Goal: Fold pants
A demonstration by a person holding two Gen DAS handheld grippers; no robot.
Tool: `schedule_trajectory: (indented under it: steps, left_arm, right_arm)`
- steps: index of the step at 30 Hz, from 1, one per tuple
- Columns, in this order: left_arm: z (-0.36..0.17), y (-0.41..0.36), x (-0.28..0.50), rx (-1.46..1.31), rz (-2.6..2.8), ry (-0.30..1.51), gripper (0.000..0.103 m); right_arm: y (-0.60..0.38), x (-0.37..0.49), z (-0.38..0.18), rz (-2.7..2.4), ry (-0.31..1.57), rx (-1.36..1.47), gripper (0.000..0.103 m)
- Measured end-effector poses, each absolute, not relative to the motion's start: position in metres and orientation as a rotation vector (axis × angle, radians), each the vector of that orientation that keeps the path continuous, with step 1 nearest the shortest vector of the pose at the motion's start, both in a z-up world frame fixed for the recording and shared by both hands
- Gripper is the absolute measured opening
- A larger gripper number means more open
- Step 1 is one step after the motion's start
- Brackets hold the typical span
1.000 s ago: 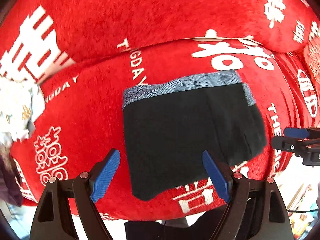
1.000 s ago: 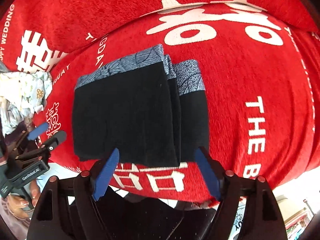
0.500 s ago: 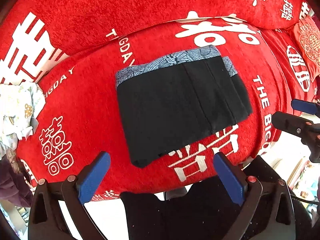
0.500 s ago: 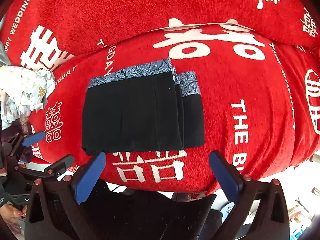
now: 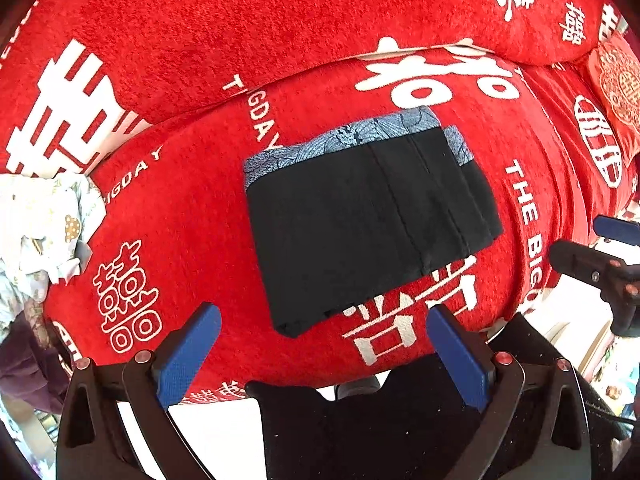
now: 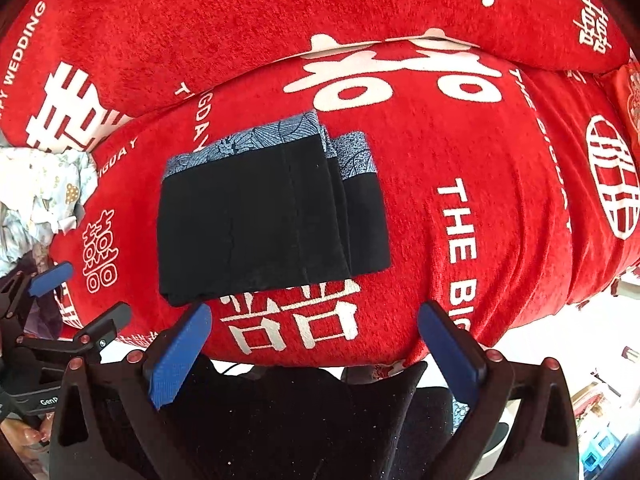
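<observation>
The black pants with a blue-grey patterned waistband lie folded into a flat rectangle on the red sofa seat; they also show in the right wrist view. My left gripper is open and empty, held back from the near edge of the pants. My right gripper is open and empty, also back from the pants, over the sofa's front edge. Each gripper shows at the side of the other's view: the right one, the left one.
The red sofa cover has white lettering, with a back cushion behind. A pile of pale patterned clothes lies at the left end of the seat. A red cushion sits at the far right.
Both grippers have pulled back from the folded pants toward the sofa's front edge and opened wider. The pants lie still.
</observation>
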State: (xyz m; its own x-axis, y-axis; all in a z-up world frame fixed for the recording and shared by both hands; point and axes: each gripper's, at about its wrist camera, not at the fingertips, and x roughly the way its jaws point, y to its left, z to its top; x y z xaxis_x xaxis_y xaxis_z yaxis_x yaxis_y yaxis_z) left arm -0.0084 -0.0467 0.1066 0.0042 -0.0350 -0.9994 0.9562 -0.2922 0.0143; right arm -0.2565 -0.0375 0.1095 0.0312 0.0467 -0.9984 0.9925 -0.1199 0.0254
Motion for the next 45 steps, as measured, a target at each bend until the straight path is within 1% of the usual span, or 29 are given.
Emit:
schedule_trajectory:
  steps: [5, 10, 27, 45]
  left_arm:
    - [0.11, -0.048, -0.002, 1.35, -1.398, 1.029, 0.103]
    - [0.107, -0.047, 0.008, 1.328, -1.354, 1.042, 0.103]
    - [0.099, -0.047, 0.025, 1.256, -1.31, 1.127, 0.103]
    - [0.1, -0.05, 0.025, 1.249, -1.286, 1.104, 0.103]
  right_arm:
    - [-0.039, -0.25, 0.118, -1.259, 1.173, 1.286, 0.103]
    - [-0.04, -0.249, 0.116, -1.28, 1.164, 1.285, 0.103]
    - [-0.047, -0.234, 0.108, -1.276, 1.252, 1.234, 0.103]
    - [-0.052, -0.227, 0.111, -1.28, 1.273, 1.189, 0.103]
